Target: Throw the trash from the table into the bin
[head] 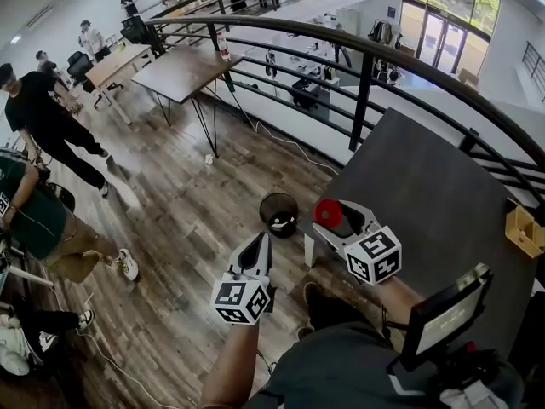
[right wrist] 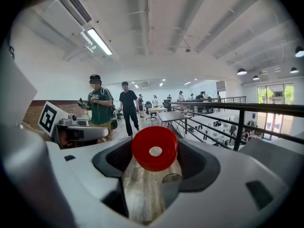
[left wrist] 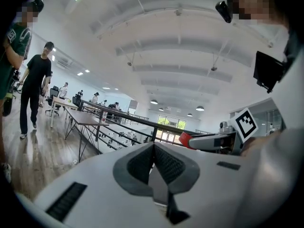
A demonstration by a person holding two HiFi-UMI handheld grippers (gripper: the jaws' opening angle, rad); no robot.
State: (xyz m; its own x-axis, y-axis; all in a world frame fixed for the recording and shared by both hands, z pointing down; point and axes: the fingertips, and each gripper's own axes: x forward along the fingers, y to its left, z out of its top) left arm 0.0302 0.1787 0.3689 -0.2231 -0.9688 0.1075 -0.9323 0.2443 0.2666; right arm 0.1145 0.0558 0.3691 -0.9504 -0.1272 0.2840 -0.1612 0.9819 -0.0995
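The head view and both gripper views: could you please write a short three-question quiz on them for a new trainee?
1. True or false: the left gripper is shut with nothing between its jaws.
2. What does the right gripper hold? A) a red round object B) a bottle C) nothing
3. Fill in: the black bin stands on the ____.
Key: 1 true; 2 A; 3 floor.

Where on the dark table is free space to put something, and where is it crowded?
The dark table is mostly bare, from the railing to its near edge. A wooden box sits at its right edge. Crowded: the left corner, where the right gripper holds a red round object near the bin.
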